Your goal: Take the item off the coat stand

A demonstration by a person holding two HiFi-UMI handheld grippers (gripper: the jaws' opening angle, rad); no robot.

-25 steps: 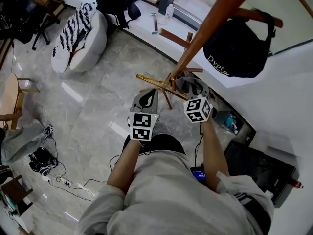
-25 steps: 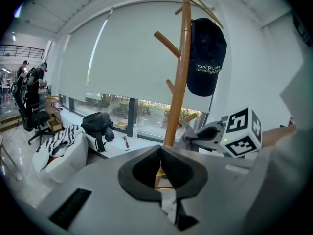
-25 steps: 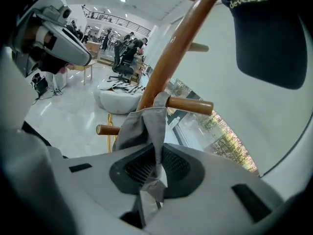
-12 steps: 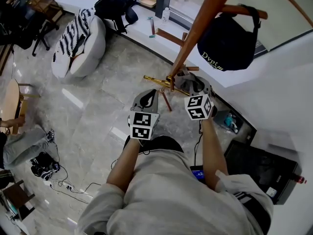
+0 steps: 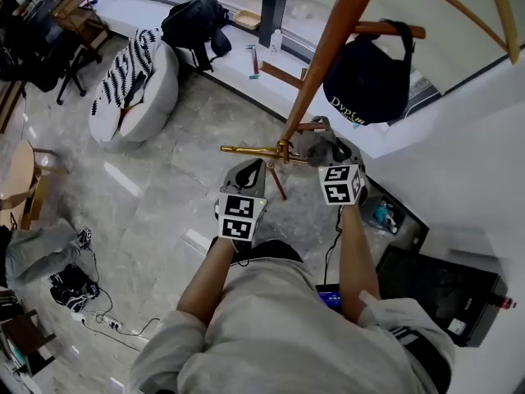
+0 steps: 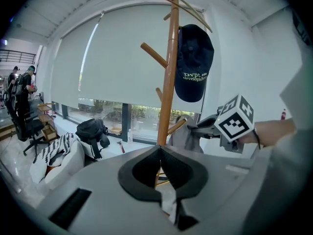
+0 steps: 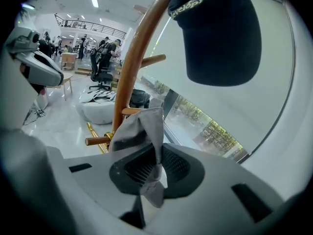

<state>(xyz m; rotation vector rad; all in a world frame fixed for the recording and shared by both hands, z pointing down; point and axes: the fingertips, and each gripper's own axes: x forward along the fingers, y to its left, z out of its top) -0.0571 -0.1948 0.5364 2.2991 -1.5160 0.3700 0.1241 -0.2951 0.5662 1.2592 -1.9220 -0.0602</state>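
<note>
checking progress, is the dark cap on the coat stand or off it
On. The dark cap hangs by its strap from a peg high on the coat stand, clear of the floor.

The coat stand (image 5: 326,56) runs off the head view's top edge, its crown out of frame, while the right tongs (image 5: 318,142) partly mask its foot. In the right gripper view the dark cap (image 7: 220,33) is cropped at the top and its lettering cut short. The grey cloth (image 7: 139,129) hides the tip of a lower peg (image 7: 128,111). Distant people (image 7: 105,50) in the hall are too small to make out.
</note>
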